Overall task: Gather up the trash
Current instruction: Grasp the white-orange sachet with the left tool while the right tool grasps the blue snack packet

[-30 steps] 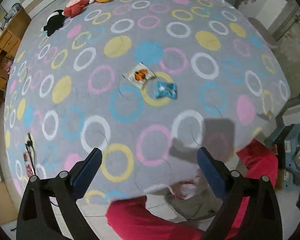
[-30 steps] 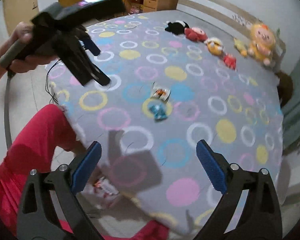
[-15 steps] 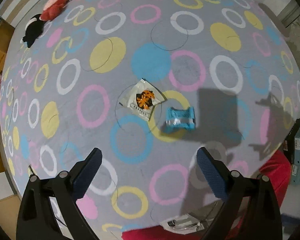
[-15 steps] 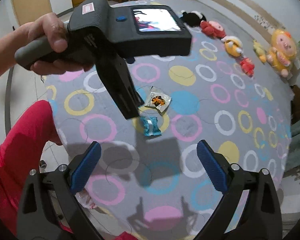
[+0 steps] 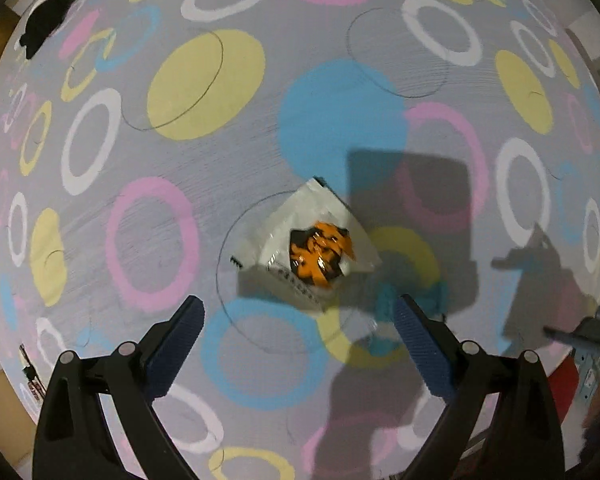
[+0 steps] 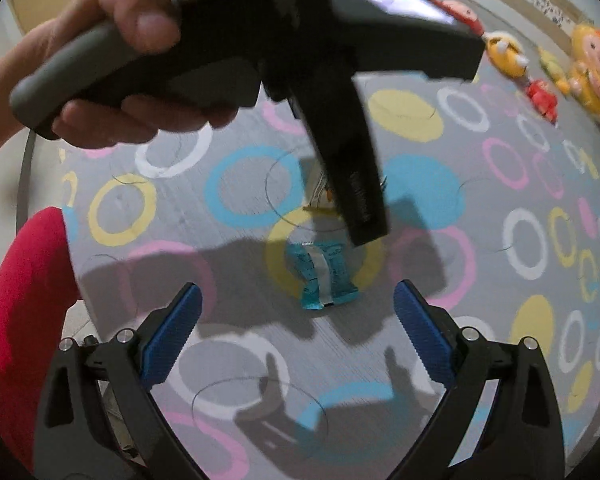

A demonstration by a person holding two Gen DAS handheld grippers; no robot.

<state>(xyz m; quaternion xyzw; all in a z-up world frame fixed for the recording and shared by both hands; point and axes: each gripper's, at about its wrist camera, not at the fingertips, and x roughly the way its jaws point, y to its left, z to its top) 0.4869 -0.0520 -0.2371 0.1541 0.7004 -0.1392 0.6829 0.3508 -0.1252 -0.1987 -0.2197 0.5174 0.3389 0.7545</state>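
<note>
**Both grippers poised over the wrappers**

Left wrist view: the left gripper (image 5: 298, 322) hangs with jaws spread wide above the white-and-orange wrapper (image 5: 308, 248) lying flat on the ringed bedspread (image 5: 204, 84).

Right wrist view: the right gripper (image 6: 296, 312), jaws apart and empty, frames the blue wrapper (image 6: 322, 274); the white one sits just beyond, partly hidden by the hand-held left gripper.

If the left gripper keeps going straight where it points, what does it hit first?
Most likely the white crinkled plastic wrapper with the orange print, lying just ahead of the open left gripper; depth is uncertain.
</note>
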